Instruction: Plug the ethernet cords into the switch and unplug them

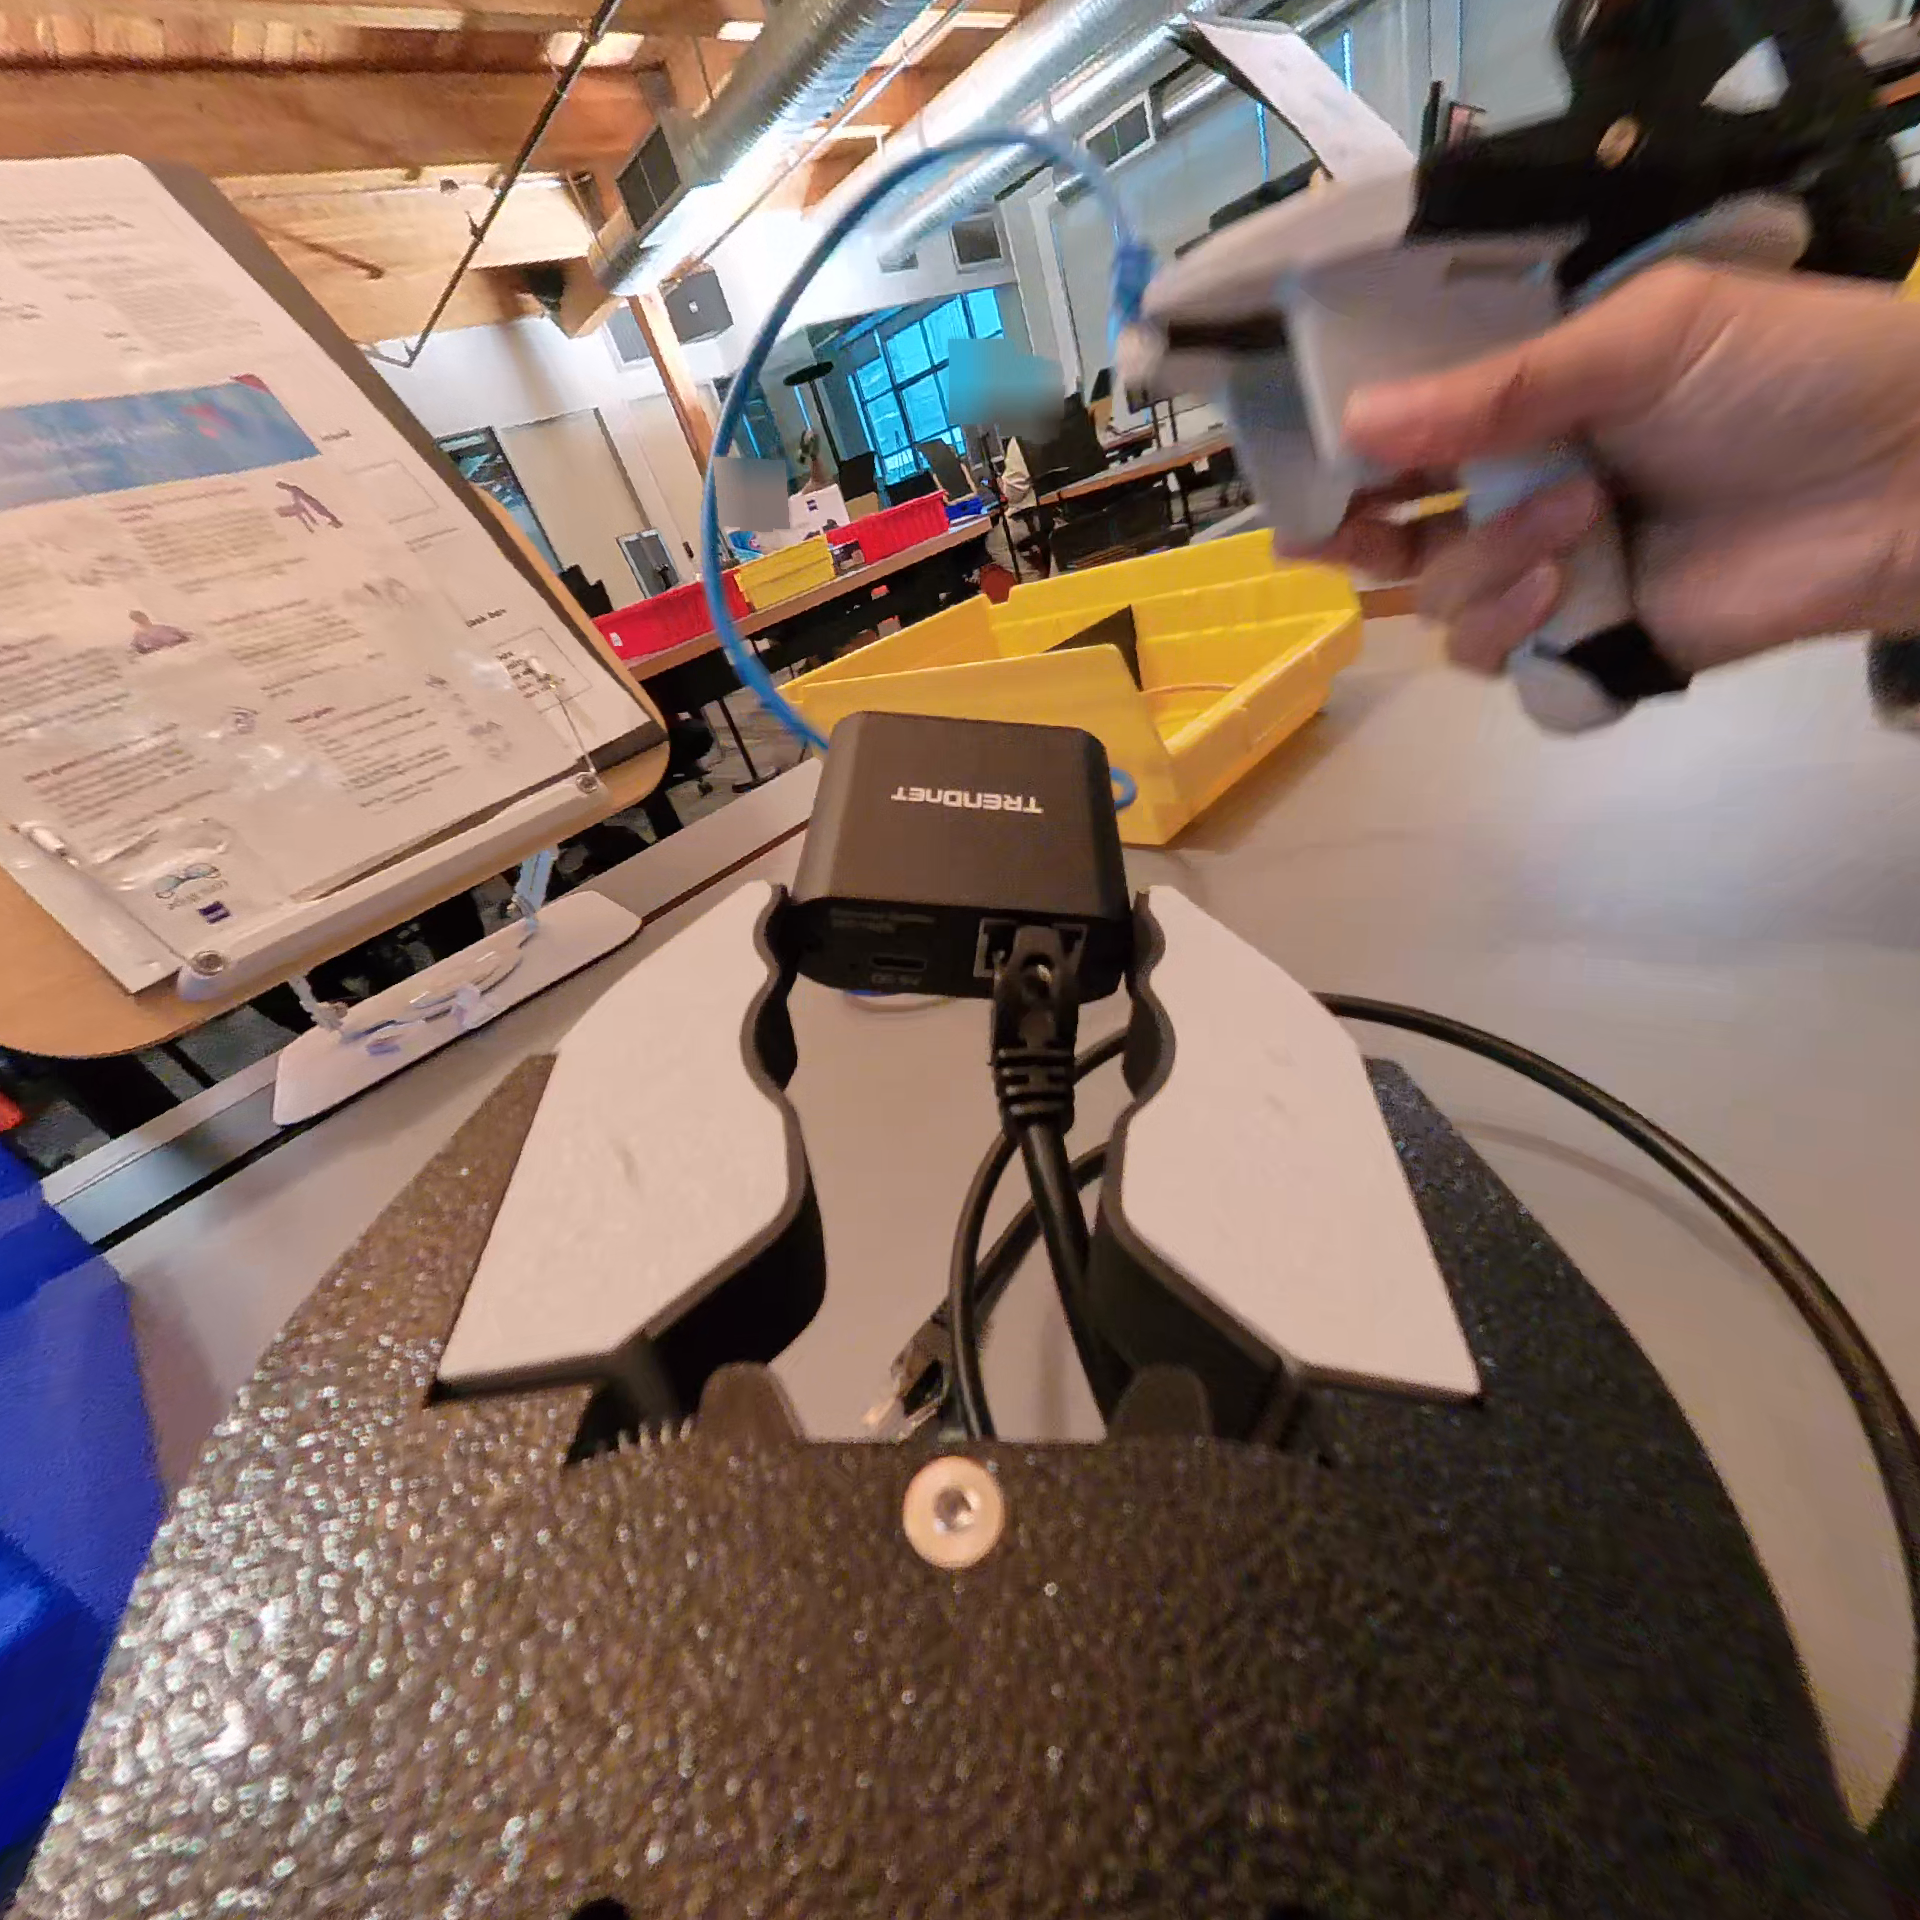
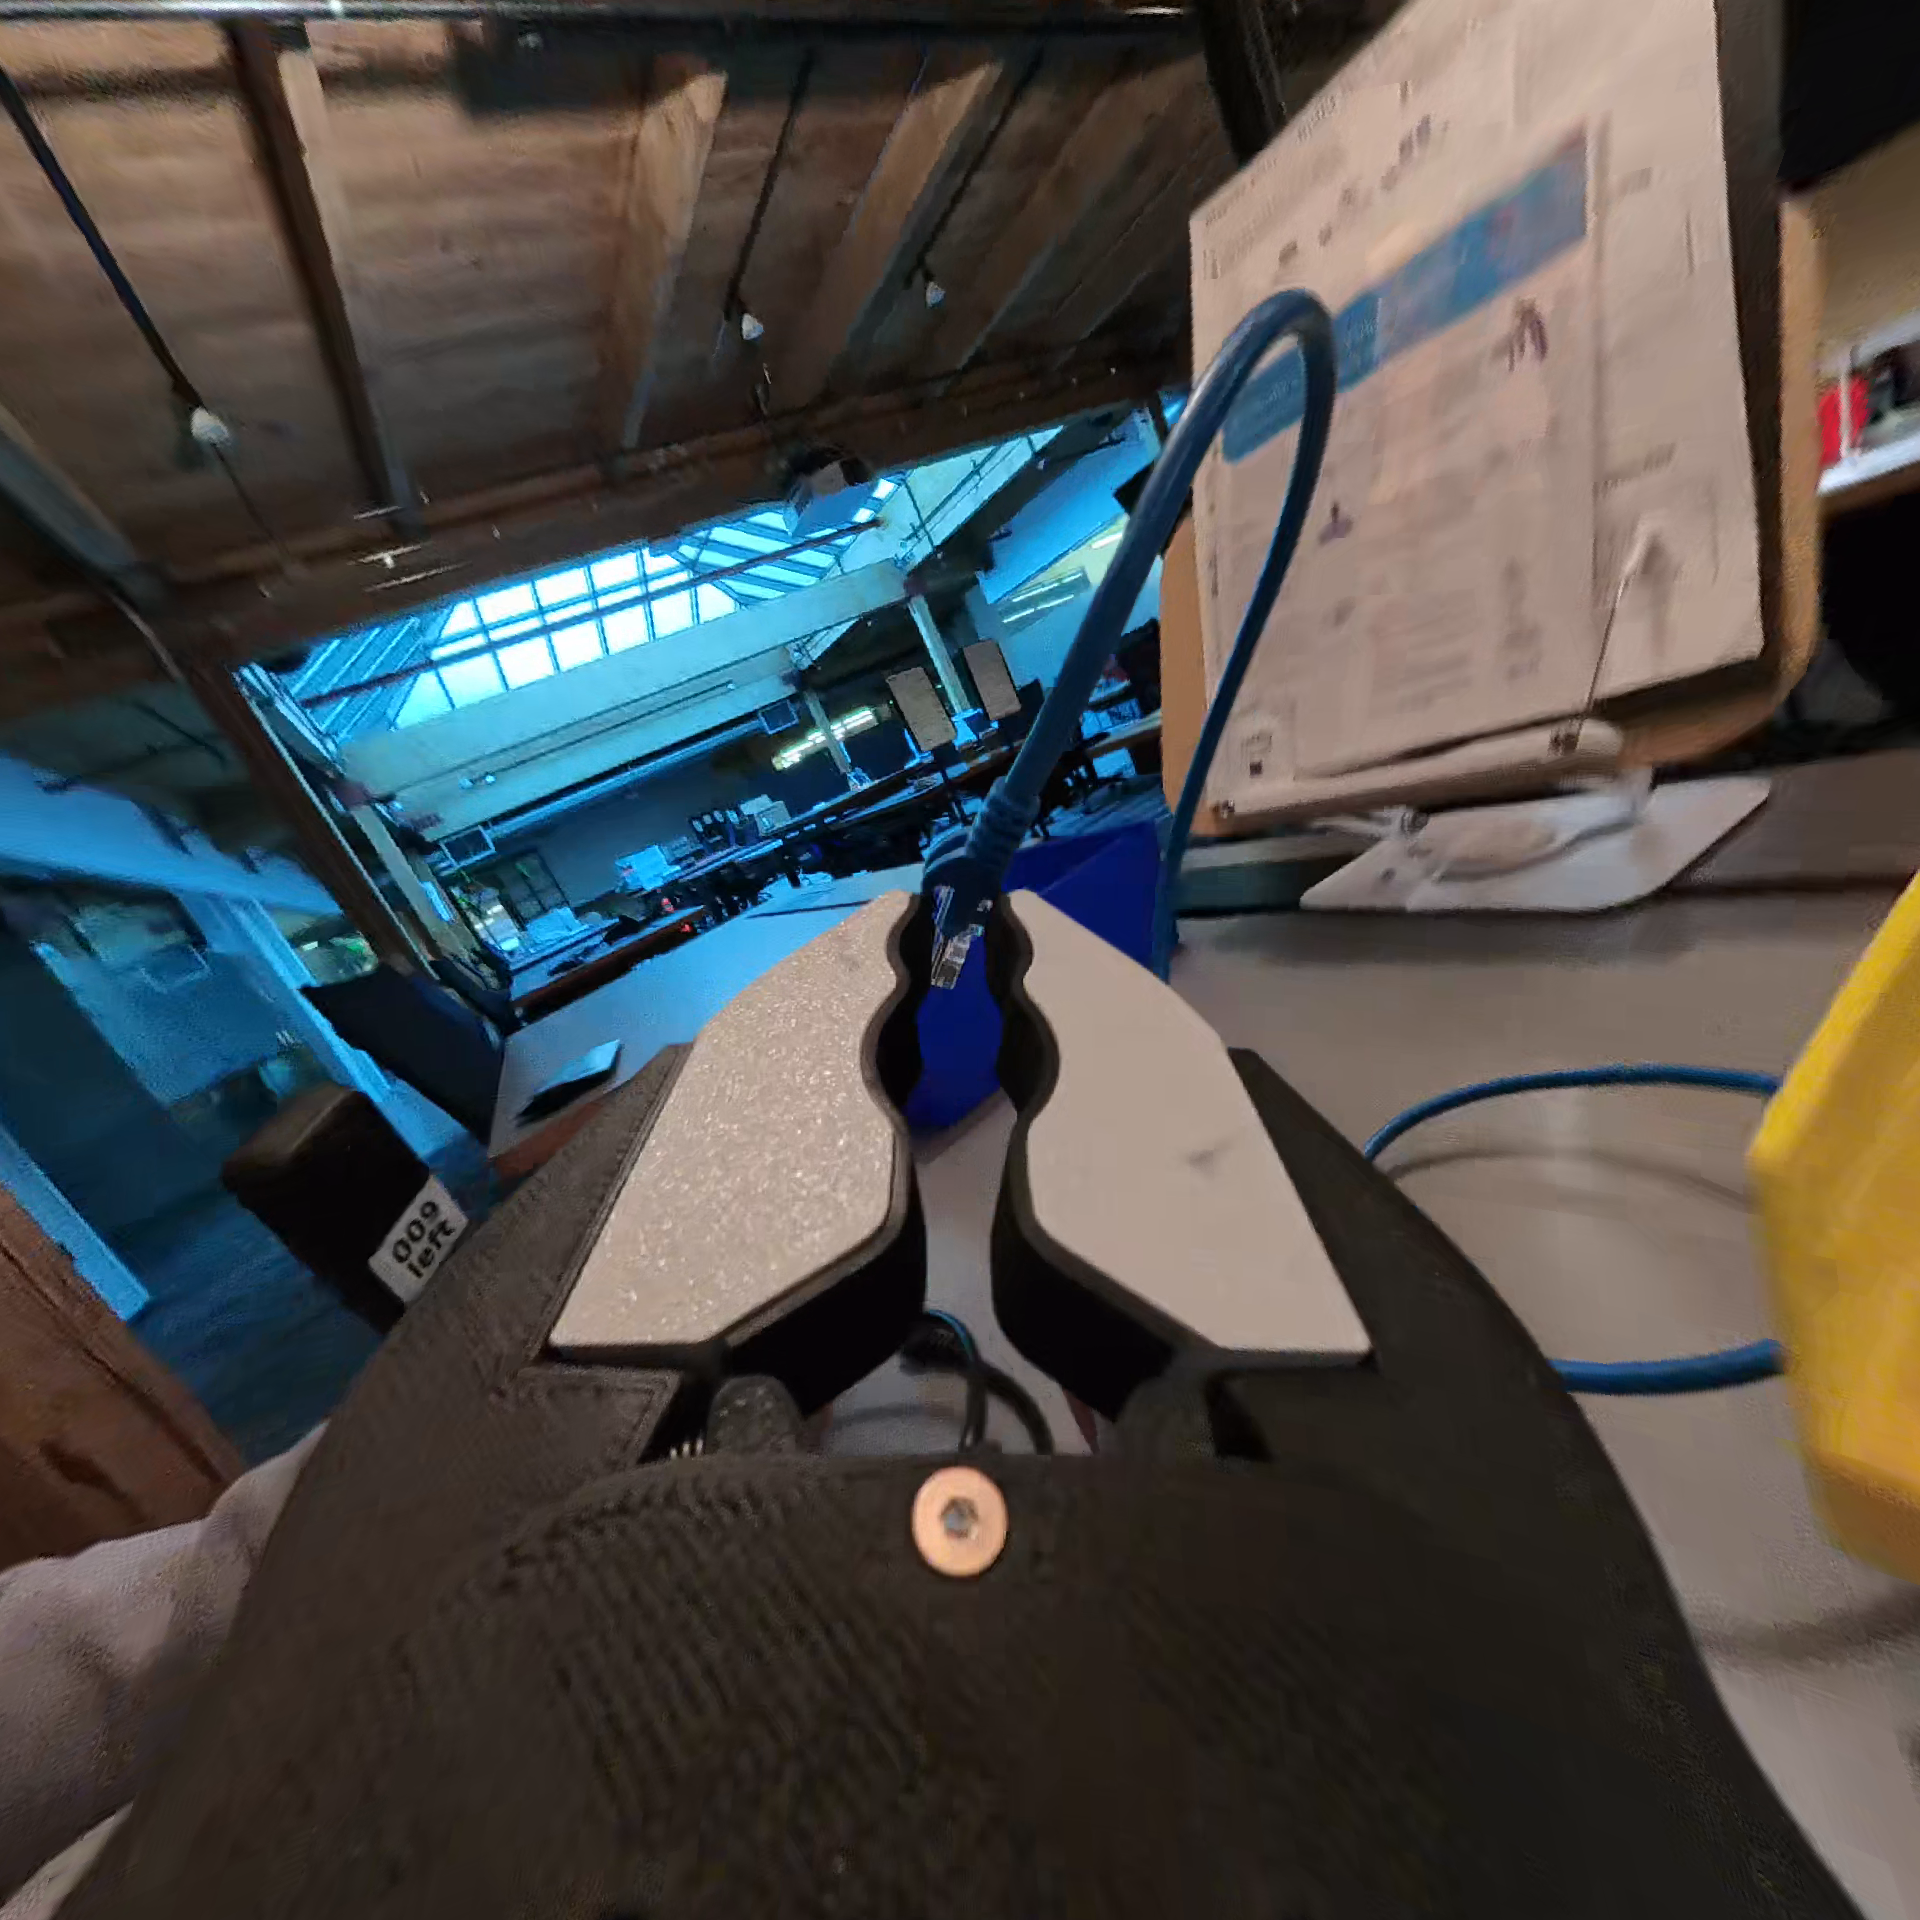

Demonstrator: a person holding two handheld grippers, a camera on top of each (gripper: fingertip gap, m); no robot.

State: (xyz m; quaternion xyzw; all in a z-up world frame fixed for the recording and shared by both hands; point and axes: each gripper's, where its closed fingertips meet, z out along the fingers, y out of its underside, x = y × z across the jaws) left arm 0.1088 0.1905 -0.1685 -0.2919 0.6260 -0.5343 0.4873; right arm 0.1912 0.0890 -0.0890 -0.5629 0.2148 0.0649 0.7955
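A small black switch [image 1: 961, 821] sits on the grey table, held at its near end between the fingertips of my left gripper [image 1: 954, 940]. A black ethernet cord [image 1: 1034, 1049] is plugged into its near port; the cord's other plug [image 1: 914, 1382] lies loose between my fingers. My right gripper [image 2: 954, 940] is shut on the clear plug [image 2: 954, 935] of a blue ethernet cord [image 2: 1195, 520] and holds it in the air. In the left wrist view that gripper [image 1: 1143, 343] is raised at the upper right, and the blue cord [image 1: 748, 436] arcs down behind the switch.
A yellow divided bin [image 1: 1122, 665] stands behind the switch, also at the right edge of the right wrist view [image 2: 1849, 1299]. A tilted board with printed sheets [image 1: 260, 561] stands on a white base at the left. A blue box [image 2: 1049, 935] is on the table. There is about 15 cm between the tips of the two grippers.
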